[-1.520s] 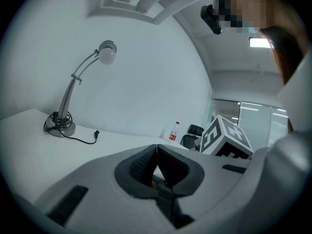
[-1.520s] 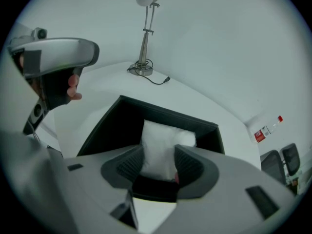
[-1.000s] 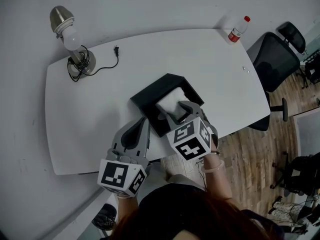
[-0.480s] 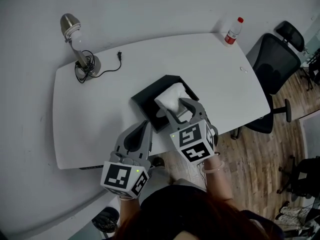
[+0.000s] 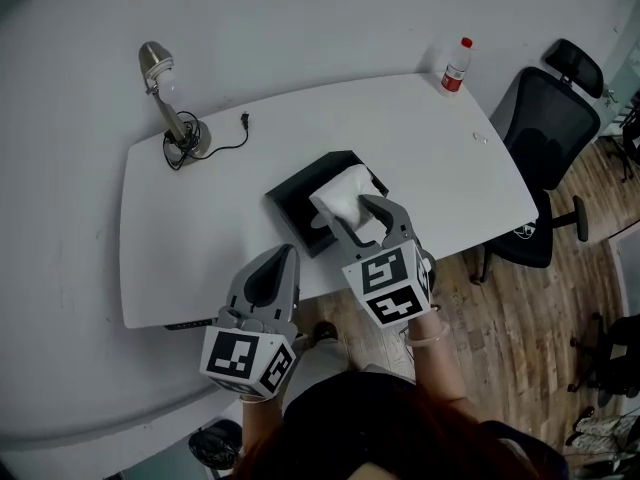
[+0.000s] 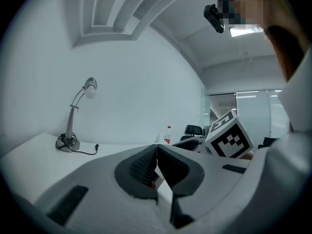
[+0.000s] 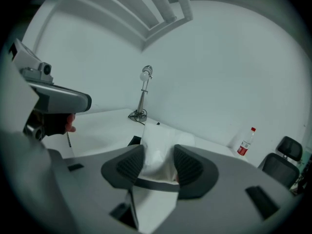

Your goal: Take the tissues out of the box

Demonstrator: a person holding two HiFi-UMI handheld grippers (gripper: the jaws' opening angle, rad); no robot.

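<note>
The tissues (image 5: 345, 196) are looking like soft, matt white paper, creasing into loose folds, and the tissue box (image 5: 295, 200) is showing a smooth, matt black shell. The right gripper (image 5: 355, 218) and left gripper (image 5: 283, 258) are presenting matt grey moulded plastic, with darker ribbed pads (image 7: 130, 165). The table (image 5: 200, 228) is appearing smooth and matt white. The lamp (image 5: 158, 66) is gleaming like brushed metal, the bottle (image 5: 455, 66) is showing clear plastic, and the floor (image 5: 520, 318) is showing wood grain with a slight sheen.

An office — a white table (image 5: 400, 128) with a desk lamp (image 5: 172, 118), black swivel chairs (image 5: 545, 133) on wood flooring (image 5: 520, 298).
</note>
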